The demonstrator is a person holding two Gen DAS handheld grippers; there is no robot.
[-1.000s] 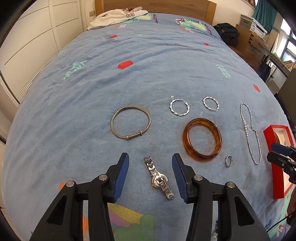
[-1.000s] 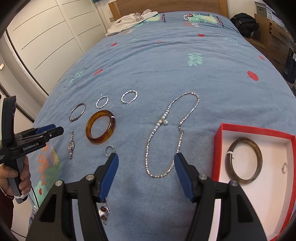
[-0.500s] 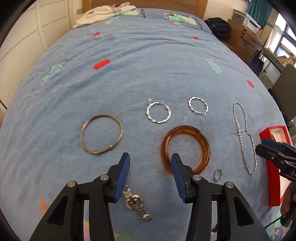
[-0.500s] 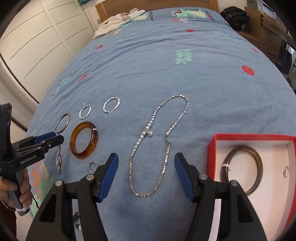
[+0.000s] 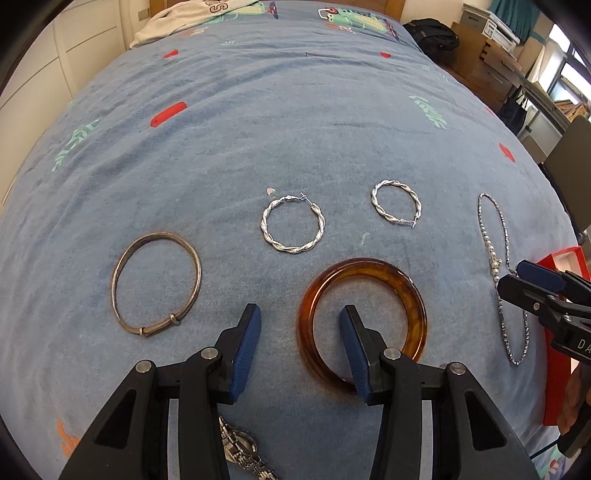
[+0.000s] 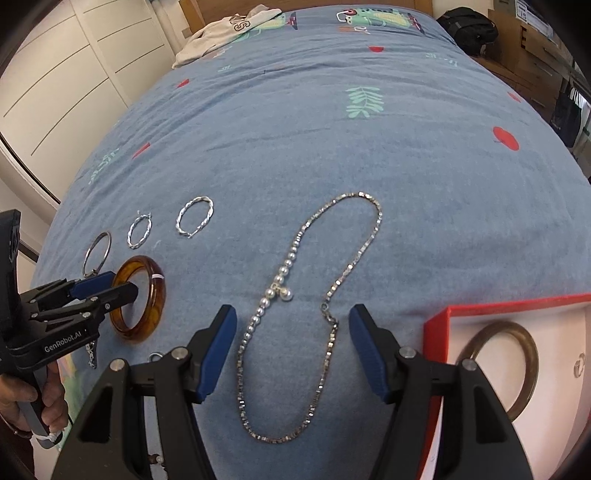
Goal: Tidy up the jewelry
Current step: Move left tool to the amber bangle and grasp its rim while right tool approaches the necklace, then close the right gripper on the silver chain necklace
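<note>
My left gripper (image 5: 301,317) is open low over the blue bedspread. It straddles the left rim of the amber bangle (image 5: 369,267), with one finger inside the ring. The right wrist view shows that gripper (image 6: 118,284) at the amber bangle (image 6: 155,295). My right gripper (image 6: 291,317) is open, with the silver and pearl necklace (image 6: 284,273) lying between its fingers. A red box (image 6: 443,325) at the right holds a brown bangle (image 6: 532,354) and a small ring (image 6: 578,363). A silver bangle (image 5: 199,275), two twisted hoops (image 5: 319,221) (image 5: 376,206) and a watch (image 5: 240,450) lie nearby.
A small ring (image 6: 155,356) lies on the bedspread behind the amber bangle. A white garment (image 6: 229,26) lies by the wooden headboard. White wardrobe doors (image 6: 55,74) stand at the left, a black bag (image 5: 432,37) and wooden furniture at the right. A hand (image 6: 18,402) grips the left gripper's handle.
My left gripper has moved forward from over the watch to the amber bangle's left rim. My right gripper has moved forward and lower along the necklace. Both stay open.
</note>
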